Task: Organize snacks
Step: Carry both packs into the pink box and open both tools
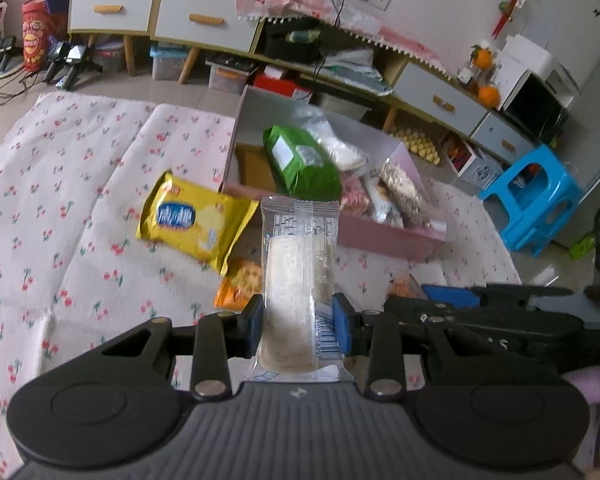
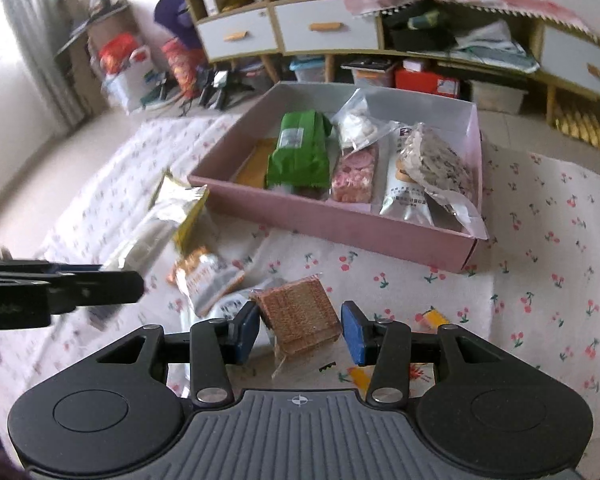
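My left gripper (image 1: 299, 322) is shut on a clear-wrapped pale snack bar (image 1: 298, 276), held upright above the cloth in front of the pink box (image 1: 384, 240). The box (image 2: 340, 220) holds a green packet (image 2: 298, 152), a clear bag of white pieces (image 2: 356, 126), a pink biscuit pack (image 2: 354, 178), a white pouch (image 2: 404, 196) and a seeded cracker bag (image 2: 440, 164). My right gripper (image 2: 300, 330) is open around a brown wafer pack (image 2: 300, 316) lying on the cloth. A yellow packet (image 1: 194, 222) and an orange-white pouch (image 2: 206, 278) lie left of it.
The cherry-print cloth (image 1: 60, 200) covers the surface. A blue stool (image 1: 534, 196) stands at the right past the cloth. Low cabinets with drawers (image 1: 204, 20) and storage boxes line the wall behind. The left gripper's arm (image 2: 56, 288) crosses the right wrist view at left.
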`<act>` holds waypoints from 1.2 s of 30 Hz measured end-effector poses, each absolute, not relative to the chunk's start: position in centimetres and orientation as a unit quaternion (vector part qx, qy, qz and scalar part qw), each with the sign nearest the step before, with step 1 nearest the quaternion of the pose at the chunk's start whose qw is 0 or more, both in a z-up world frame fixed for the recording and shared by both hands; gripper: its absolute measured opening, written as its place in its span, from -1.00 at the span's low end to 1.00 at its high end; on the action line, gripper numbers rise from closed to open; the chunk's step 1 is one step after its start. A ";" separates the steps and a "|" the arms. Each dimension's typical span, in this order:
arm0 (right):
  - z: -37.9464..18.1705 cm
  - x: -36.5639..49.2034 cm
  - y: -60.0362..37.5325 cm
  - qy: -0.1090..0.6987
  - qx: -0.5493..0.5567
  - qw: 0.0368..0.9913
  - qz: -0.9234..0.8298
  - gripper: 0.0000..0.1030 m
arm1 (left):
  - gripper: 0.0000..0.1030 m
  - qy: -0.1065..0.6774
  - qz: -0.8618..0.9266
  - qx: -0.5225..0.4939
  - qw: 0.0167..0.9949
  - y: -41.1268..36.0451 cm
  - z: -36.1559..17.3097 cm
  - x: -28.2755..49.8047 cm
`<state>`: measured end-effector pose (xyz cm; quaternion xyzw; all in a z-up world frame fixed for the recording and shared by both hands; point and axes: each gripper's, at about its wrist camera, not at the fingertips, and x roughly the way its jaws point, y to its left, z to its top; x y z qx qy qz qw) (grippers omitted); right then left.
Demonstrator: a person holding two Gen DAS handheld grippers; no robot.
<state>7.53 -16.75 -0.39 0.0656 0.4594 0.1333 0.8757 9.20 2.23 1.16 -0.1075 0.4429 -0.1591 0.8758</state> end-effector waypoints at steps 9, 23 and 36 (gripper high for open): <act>0.9 7.5 -17.6 0.445 0.086 0.885 0.110 -0.15 | -0.37 0.427 -0.154 -0.111 0.884 2.3 1.9 13.3; 0.7 8.8 -18.8 0.436 0.105 0.889 0.092 -0.15 | -0.37 0.418 -0.131 -0.088 0.894 0.5 1.2 19.5; 0.5 10.7 -20.6 0.420 0.145 0.894 0.064 -0.15 | -0.35 0.401 -0.144 -0.076 0.902 0.0 1.2 22.6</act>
